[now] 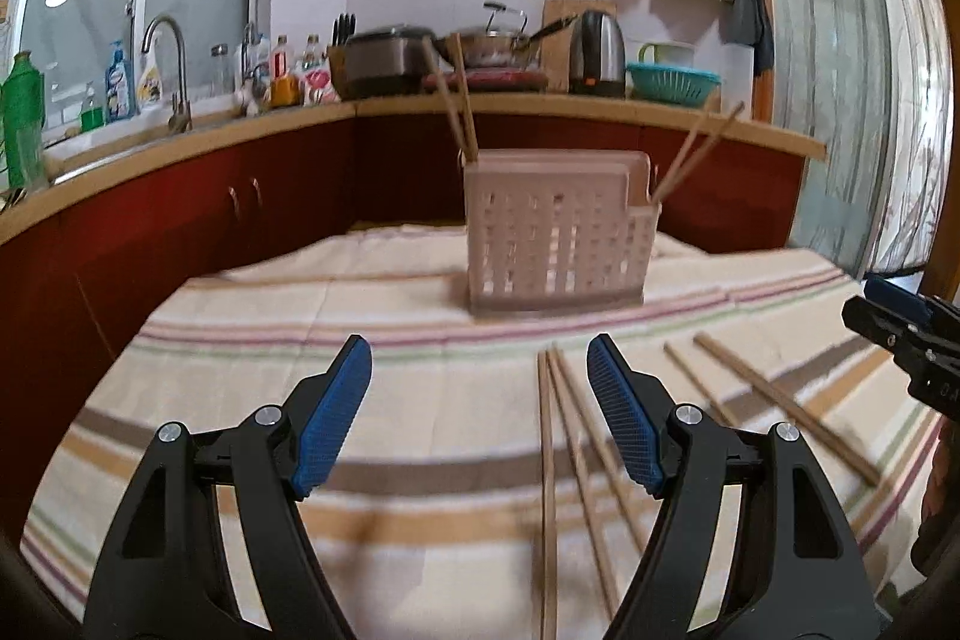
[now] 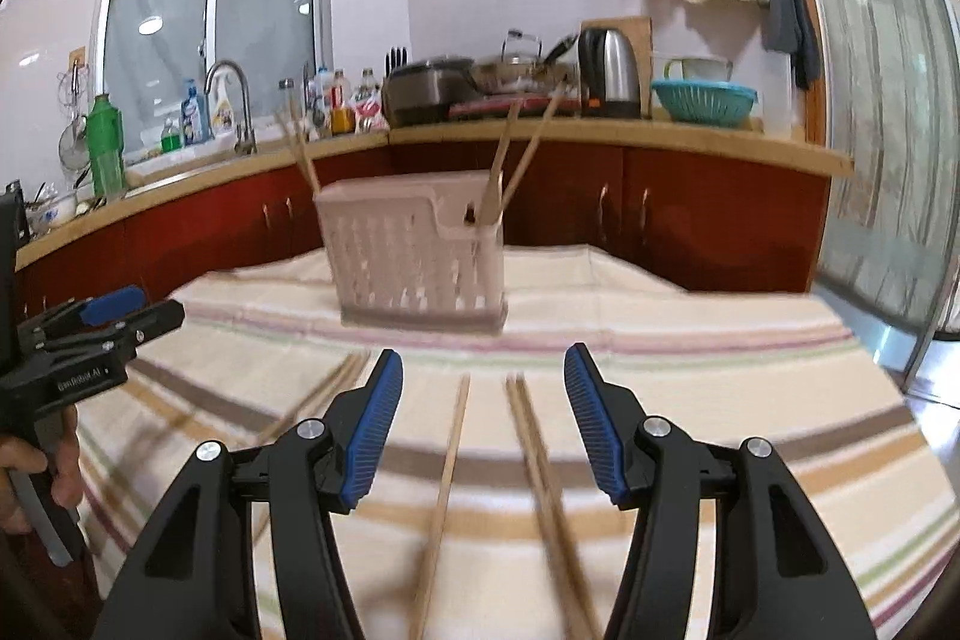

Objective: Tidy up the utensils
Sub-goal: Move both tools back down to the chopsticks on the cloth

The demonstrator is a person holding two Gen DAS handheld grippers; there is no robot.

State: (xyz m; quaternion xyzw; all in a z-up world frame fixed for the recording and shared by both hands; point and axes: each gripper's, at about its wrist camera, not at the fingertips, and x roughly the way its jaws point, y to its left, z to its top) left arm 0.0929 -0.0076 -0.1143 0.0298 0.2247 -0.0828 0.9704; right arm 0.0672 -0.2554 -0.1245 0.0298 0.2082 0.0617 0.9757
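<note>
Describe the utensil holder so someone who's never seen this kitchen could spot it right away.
Find the striped cloth in front of the red cabinets. At its far middle stands the pale pink slotted utensil holder; it alone stands upright, with chopsticks poking out, while the other chopsticks lie flat.

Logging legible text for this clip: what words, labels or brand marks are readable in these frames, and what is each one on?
"GenRobot.AI", roughly; it is small and blurred: white lettering on the black body of the left gripper, seen in the right wrist view.
White lettering on the right gripper body in the left wrist view: cut off, unreadable.
Labels on the spray bottles by the sink: too small and blurred to read.
Condiment bottles on the counter: labels unreadable.
</note>
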